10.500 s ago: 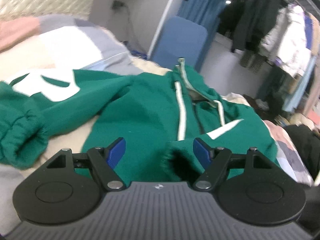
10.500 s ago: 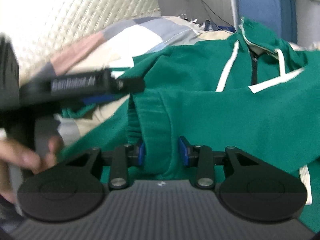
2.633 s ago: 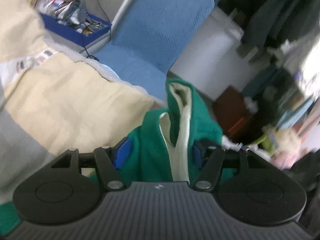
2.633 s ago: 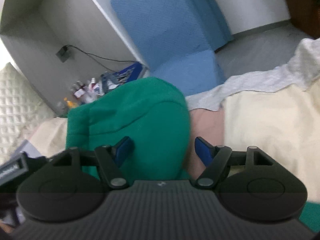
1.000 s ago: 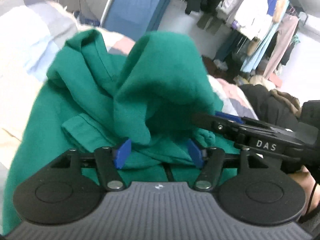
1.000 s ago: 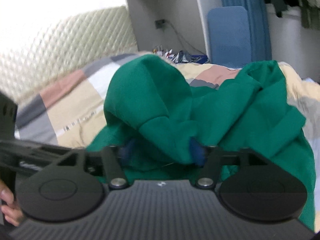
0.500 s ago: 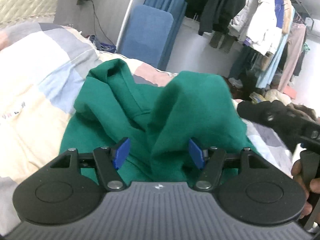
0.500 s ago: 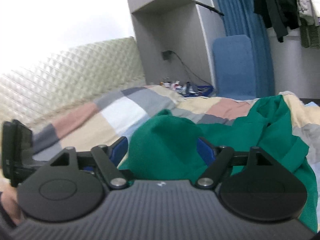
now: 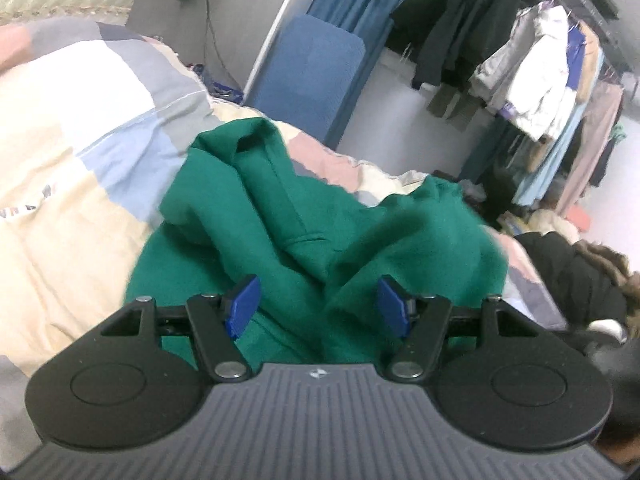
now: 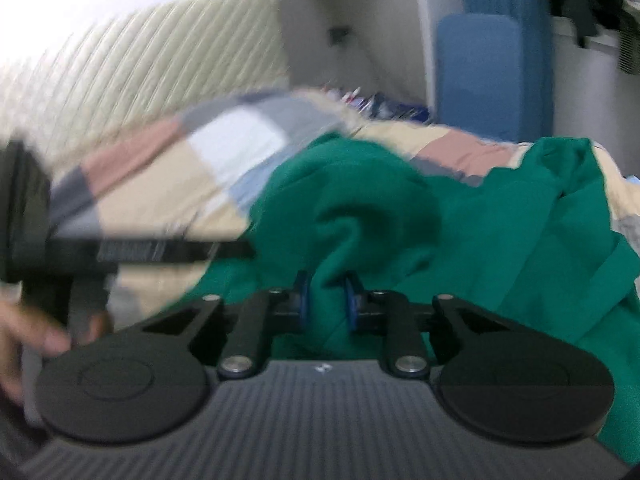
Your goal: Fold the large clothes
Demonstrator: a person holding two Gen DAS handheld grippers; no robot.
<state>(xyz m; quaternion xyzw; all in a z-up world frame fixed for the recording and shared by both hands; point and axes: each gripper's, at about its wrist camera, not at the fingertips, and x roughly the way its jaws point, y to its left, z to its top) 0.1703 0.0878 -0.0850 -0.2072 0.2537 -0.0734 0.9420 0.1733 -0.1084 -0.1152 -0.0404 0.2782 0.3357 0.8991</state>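
Observation:
A green hoodie [image 9: 304,216] lies crumpled on the patchwork quilt [image 9: 80,152]. In the left wrist view my left gripper [image 9: 318,306] stands open, its blue pads [image 9: 242,304] wide apart over the cloth and not pinching it. In the right wrist view the hoodie [image 10: 520,240] fills the middle and right. My right gripper [image 10: 326,306] has its jaws closing to a narrow gap, and a raised fold of green cloth is pinched between the pads. The left gripper [image 10: 240,249] shows side-on at the left, blurred, with a hand [image 10: 36,340] on its grip.
A blue chair [image 9: 312,72] stands past the bed's far edge. A rack of hanging clothes [image 9: 532,68] fills the right. A black fur-trimmed jacket [image 9: 576,272] lies at the bed's right side. A quilted headboard [image 10: 152,64] rises behind the quilt.
My right gripper's jaws went from wide apart to nearly together on a fold of the hoodie. The green hump that stood between the left pads has sunk and shifted right.

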